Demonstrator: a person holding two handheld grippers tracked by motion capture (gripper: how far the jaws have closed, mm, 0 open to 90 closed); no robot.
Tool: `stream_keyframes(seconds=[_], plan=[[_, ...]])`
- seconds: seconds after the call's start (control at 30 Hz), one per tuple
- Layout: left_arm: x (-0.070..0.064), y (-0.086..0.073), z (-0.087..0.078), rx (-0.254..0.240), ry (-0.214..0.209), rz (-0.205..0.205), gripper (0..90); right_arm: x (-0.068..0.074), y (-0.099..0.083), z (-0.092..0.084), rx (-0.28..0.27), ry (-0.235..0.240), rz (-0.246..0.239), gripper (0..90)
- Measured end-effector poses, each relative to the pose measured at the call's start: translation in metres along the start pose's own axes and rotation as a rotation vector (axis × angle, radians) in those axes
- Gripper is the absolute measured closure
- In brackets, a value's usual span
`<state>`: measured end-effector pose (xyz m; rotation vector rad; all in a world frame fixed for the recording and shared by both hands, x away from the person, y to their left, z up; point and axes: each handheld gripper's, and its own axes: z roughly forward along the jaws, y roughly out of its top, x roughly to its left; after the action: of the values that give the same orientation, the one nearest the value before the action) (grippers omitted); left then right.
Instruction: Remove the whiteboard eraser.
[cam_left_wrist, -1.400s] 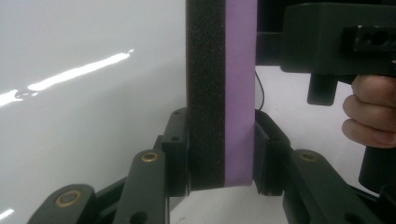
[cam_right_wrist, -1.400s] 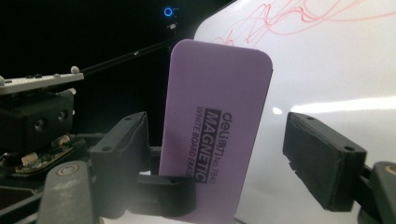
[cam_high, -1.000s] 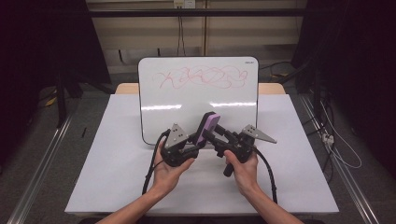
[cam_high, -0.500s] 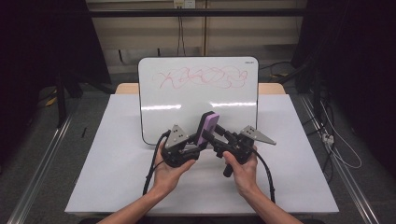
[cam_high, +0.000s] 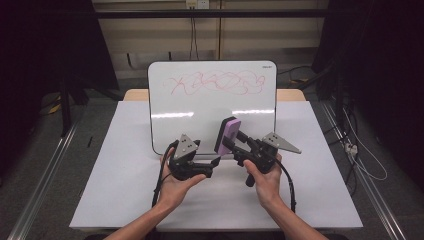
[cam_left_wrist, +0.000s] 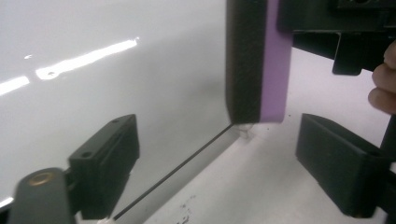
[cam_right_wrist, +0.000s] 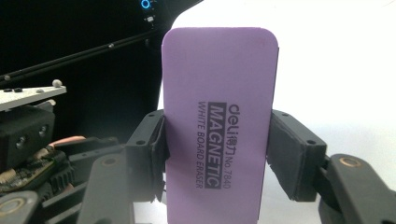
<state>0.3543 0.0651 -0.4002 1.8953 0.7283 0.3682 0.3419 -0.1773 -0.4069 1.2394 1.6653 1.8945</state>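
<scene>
At the left of the high view, the left tongs (cam_high: 216, 161) sit in the person's left hand (cam_high: 175, 182), low over the white worktop (cam_high: 115, 190) just in front of the whiteboard's bottom edge. Their jaws have just been opening and now stand wide, with nothing pressed between them. In the left gripper view the two black pads (cam_left_wrist: 105, 163) are well apart, and the eraser (cam_left_wrist: 257, 60) hangs above and beyond the gap, clear of both pads. A black cable (cam_high: 159, 182) trails down from these tongs past the wrist.

Behind them the whiteboard (cam_high: 212, 107) leans up on the worktop, with red scribbles (cam_high: 215, 84) across its upper part and two streaks of glare lower down.

Just right of centre, the purple eraser (cam_high: 227, 135) is held up off the worktop, in front of the board's lower right part, tilted with its top leaning right. Its dark felt side looks to face the board, though the high view is too small to be sure. In the right gripper view its printed purple back (cam_right_wrist: 219, 135) faces the camera, standing on end.

The right tongs (cam_high: 231, 142), in the right hand (cam_high: 265, 180), are clamped on the eraser's two long edges, one pad (cam_right_wrist: 292, 154) on each side.
</scene>
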Motion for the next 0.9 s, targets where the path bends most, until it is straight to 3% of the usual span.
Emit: stream_keyframes(seconds=[0.23,0.5,0.7,0.9], plan=[[0.014,-0.005,-0.019,0.003,0.037,-0.009,6.9,-0.008,0.008,-0.012,0.0,-0.07,-0.089,41.7],[0.032,-0.012,-0.042,-0.003,0.062,-0.019,5.6,-0.015,0.015,-0.018,0.011,-0.131,-0.148,41.7],[0.042,-0.024,-0.061,0.006,0.11,-0.044,5.6,-0.019,0.019,-0.023,0.022,-0.176,-0.184,41.7],[0.046,-0.038,-0.079,0.011,0.152,-0.036,5.6,-0.025,0.022,-0.028,0.026,-0.207,-0.212,41.7]])
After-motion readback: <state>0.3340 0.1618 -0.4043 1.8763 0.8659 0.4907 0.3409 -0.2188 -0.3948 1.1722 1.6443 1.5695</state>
